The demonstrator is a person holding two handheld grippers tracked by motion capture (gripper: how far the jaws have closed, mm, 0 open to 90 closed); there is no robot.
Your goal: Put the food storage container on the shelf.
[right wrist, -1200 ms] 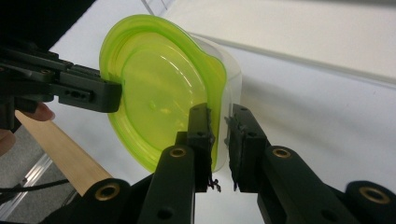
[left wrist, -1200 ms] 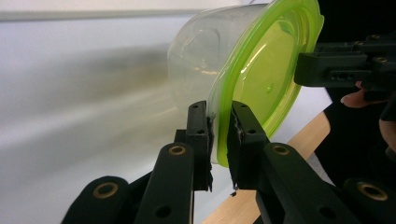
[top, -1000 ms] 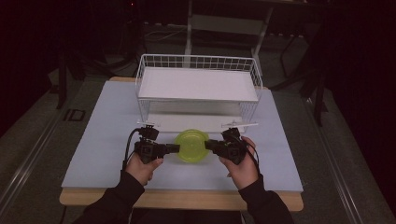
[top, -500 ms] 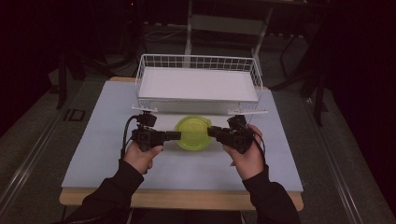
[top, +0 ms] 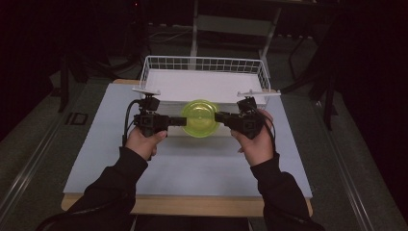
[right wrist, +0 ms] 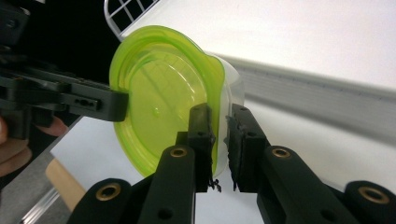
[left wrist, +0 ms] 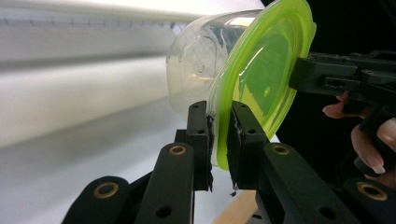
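Left gripper (top: 179, 121) clamped on the rim of a round clear plastic container with a lime-green lid (top: 200, 118), at the lid's 9 o'clock edge in the high view. Right gripper (top: 219, 116) clamped on the opposite rim, at 3 o'clock. Both held in the person's hands, forearms in dark sleeves coming in from 6 o'clock.

Left gripper view: black jaws (left wrist: 218, 140) pinched together with the green lid edge between them; clear tub body (left wrist: 201, 70) bulging away behind the lid, lid face turned toward the far side of the frame. Other gripper (left wrist: 345, 79) biting the lid rim at about 3 o'clock, fingers of the hand behind it.

Right gripper view: jaws (right wrist: 219, 140) closed on lid edge and tub wall (right wrist: 163, 112); opposite gripper (right wrist: 70, 100) gripping the rim at 9 o'clock.

Container held between the two grippers, tilted with lid facing the person, off the table surface as far as can be told. Positioned just in front of the near wall of a white wire basket with a white floor (top: 204, 65), which sits at 12 o'clock on a pale grey-blue table mat (top: 192, 163). Wooden table edge (top: 192, 204) showing at 6 o'clock below the mat. Surroundings dark; metal frame legs dimly visible beyond the basket.
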